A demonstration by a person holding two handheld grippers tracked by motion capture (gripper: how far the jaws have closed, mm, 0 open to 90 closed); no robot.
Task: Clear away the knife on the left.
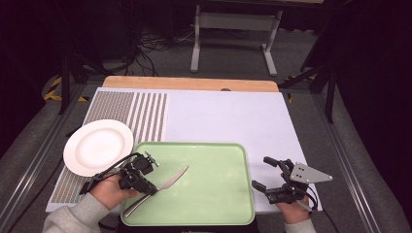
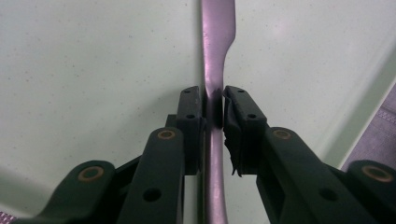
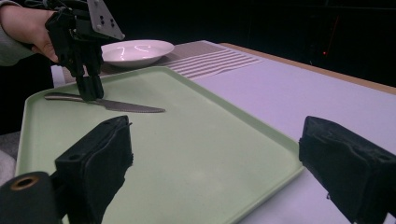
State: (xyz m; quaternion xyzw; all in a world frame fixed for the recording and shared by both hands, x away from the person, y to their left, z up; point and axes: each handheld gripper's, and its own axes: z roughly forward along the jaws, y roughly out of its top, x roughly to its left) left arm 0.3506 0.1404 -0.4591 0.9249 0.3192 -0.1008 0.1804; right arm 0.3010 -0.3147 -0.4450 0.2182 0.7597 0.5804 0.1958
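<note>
A silver table knife [image 1: 171, 181] lies flat and low over the left part of a pale green tray [image 1: 194, 145], with its blade pointing up and right. My left gripper [image 1: 150, 189] is shut on the knife's neck, just behind the blade. In the left gripper view the two pads squeeze the knife [image 2: 218, 28] between them at the left gripper [image 2: 214, 105]. My right gripper [image 1: 261, 172] stands open just off the tray's right edge, holding nothing. The right gripper view looks across the tray [image 3: 187, 154] to the knife [image 3: 126, 107] and the left gripper [image 3: 91, 93].
A white plate [image 1: 98, 146] rests on the striped part of the white mat [image 1: 228, 119], left of the tray and close to my left hand. It appears beyond the tray as the plate [image 3: 137, 50]. A wooden table edge [image 1: 189, 83] runs along the back.
</note>
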